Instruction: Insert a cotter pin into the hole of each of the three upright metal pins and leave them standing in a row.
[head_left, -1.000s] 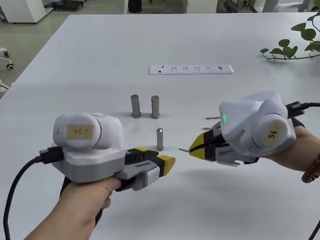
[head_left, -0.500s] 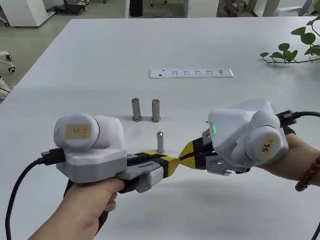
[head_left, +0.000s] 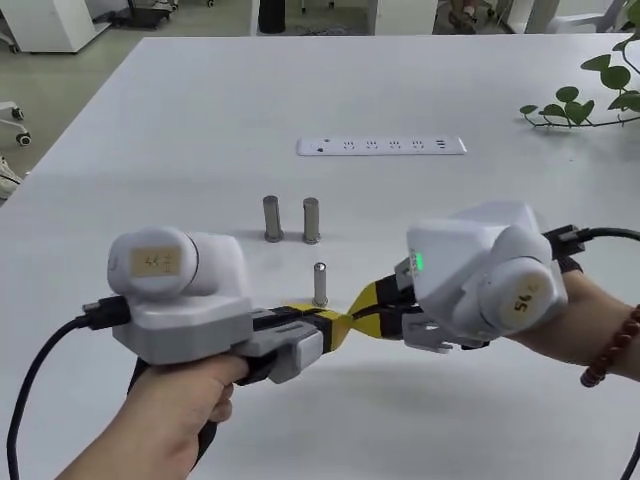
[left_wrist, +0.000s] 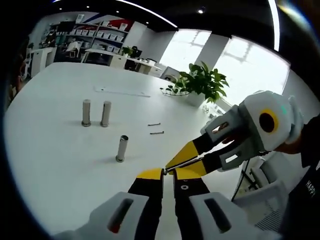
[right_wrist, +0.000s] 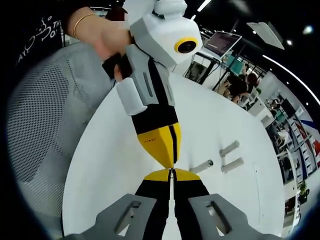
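Right tool (right_wrist: 170, 173) clenches a cotter pin (left_wrist: 183, 164); left tool (left_wrist: 168, 174) meets its end, grip unclear; metal pin (head_left: 320, 282) just beyond.

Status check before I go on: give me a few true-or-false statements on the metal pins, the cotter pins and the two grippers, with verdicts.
1. Three upright grey metal pins stand on the white table. True.
2. They stand in one straight row. False: two stand side by side, and the third metal pin stands apart, nearer the person.
3. Two loose thin cotter pins lie on the table. True.
4. The left gripper and right gripper are far apart. False: their tips meet, with a held cotter pin between the right gripper's jaws.
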